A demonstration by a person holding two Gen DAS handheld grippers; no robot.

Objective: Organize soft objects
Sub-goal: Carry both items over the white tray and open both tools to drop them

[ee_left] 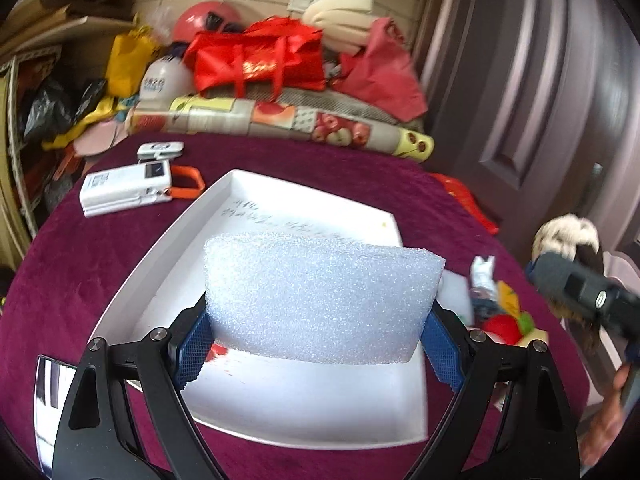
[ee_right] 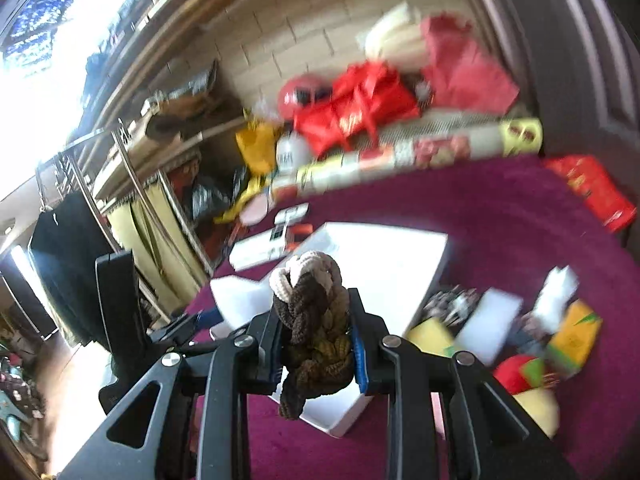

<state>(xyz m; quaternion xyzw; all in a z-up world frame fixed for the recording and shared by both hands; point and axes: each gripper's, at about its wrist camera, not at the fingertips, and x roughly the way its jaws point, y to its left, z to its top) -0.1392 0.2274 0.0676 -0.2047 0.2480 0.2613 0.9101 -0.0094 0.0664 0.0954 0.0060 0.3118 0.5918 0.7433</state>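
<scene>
A slab of white foam (ee_left: pixel 320 300), grainy and slightly bowed, is clamped between the wide-spread blue pads of the left gripper (ee_left: pixel 318 340), held above the near half of a white tray (ee_left: pixel 168 248) that sits mid-table on the purple tablecloth (ee_left: pixel 100 248). The right gripper (ee_right: pixel 316 344) is clenched on a knotted rope bundle (ee_right: pixel 316 320), cream at its top, brown and olive below, over the tray's near corner. Toward the table's right edge lies a heap of small soft items (ee_right: pixel 520 332), too blurred to identify. White boxes (ee_left: pixel 124 190) sit near the far left edge.
</scene>
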